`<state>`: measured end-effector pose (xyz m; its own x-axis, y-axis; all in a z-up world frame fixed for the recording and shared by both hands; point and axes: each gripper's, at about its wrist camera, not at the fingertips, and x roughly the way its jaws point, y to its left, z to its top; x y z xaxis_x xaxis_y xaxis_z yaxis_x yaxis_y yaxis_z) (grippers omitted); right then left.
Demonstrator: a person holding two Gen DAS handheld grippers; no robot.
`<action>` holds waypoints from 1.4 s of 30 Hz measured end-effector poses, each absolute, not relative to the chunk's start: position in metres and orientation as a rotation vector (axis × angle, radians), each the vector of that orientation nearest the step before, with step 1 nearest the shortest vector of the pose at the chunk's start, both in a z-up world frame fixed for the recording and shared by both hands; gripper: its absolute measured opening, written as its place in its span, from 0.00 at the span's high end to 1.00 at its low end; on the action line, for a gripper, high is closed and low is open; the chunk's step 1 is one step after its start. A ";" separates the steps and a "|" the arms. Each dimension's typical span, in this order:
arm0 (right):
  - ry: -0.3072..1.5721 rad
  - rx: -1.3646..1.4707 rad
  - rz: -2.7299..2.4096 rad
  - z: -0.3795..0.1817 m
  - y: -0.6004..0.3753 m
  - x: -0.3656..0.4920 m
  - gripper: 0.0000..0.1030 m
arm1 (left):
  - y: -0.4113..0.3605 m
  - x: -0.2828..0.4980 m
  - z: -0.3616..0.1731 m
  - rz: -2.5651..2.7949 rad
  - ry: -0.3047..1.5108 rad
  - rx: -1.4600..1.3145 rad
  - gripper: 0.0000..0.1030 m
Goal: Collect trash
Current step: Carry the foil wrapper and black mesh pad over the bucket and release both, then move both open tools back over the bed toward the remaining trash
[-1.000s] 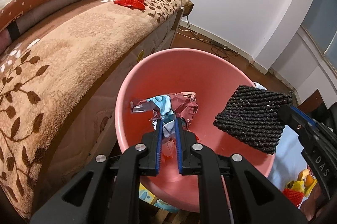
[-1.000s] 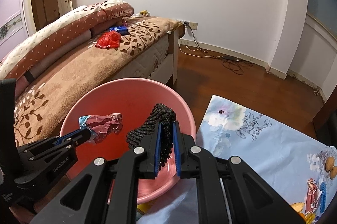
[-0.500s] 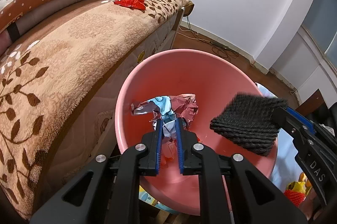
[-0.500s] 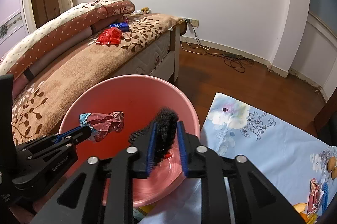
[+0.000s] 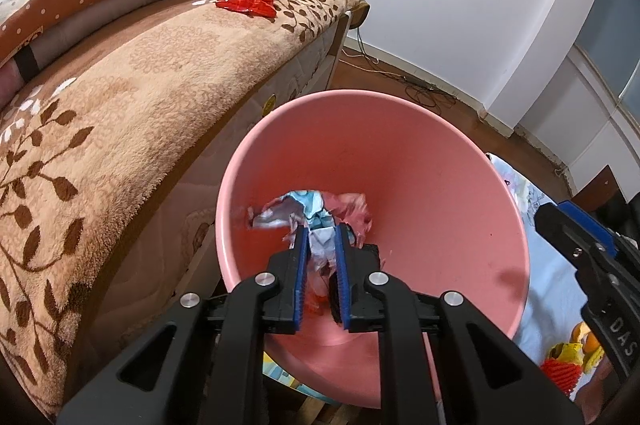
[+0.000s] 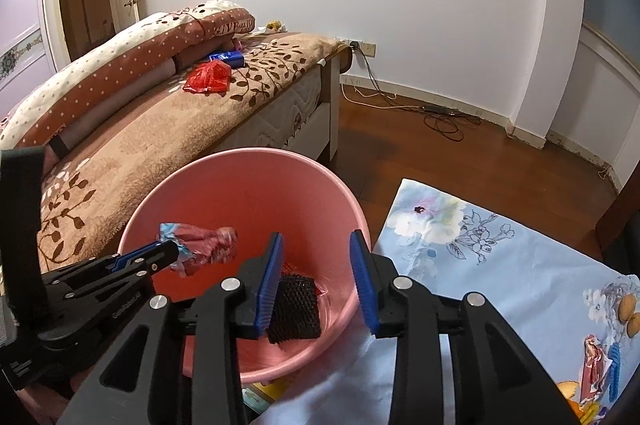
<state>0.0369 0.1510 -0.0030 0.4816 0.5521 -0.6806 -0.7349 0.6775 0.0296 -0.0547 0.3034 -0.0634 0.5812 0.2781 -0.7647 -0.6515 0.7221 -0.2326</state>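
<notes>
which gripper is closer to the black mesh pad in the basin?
Right. The right gripper hangs open directly above the black mesh pad on the floor of the pink basin. The left gripper, off to its side, clamps a crumpled wrapper.

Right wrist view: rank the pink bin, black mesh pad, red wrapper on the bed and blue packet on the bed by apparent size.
1. pink bin
2. black mesh pad
3. red wrapper
4. blue packet

The pad lies far nearer the camera than the wrapper, so their true order is unsure.
</notes>
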 end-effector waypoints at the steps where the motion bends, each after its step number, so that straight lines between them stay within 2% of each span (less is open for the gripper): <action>1: 0.715 -0.281 0.797 -0.001 0.149 0.036 0.66 | 0.303 -0.054 -0.063 0.573 0.776 -0.534 0.87; 3: 0.709 -0.275 0.798 0.002 0.143 0.035 0.66 | 0.300 -0.052 -0.064 0.567 0.784 -0.532 0.87; 7: 0.691 -0.267 0.795 0.009 0.131 0.032 0.64 | 0.293 -0.051 -0.059 0.541 0.774 -0.518 0.58; 8: 0.685 -0.264 0.791 0.011 0.127 0.030 0.64 | 0.291 -0.051 -0.058 0.536 0.770 -0.515 0.56; 21: 0.648 -0.180 0.729 0.032 0.048 0.022 0.59 | 0.250 -0.046 -0.026 0.438 0.731 -0.445 0.55; 31: 0.622 -0.112 0.573 0.036 -0.054 0.019 0.57 | 0.184 -0.040 0.002 0.279 0.695 -0.340 0.55; 42: 0.645 -0.012 0.386 0.022 -0.161 0.022 0.56 | 0.112 -0.033 0.004 0.085 0.708 -0.225 0.55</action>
<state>0.0216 -0.1608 0.0222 0.7307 0.3466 -0.5882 -0.3541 0.9290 0.1075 -0.0330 0.1118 0.0043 0.7574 0.0014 -0.6529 -0.1535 0.9724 -0.1759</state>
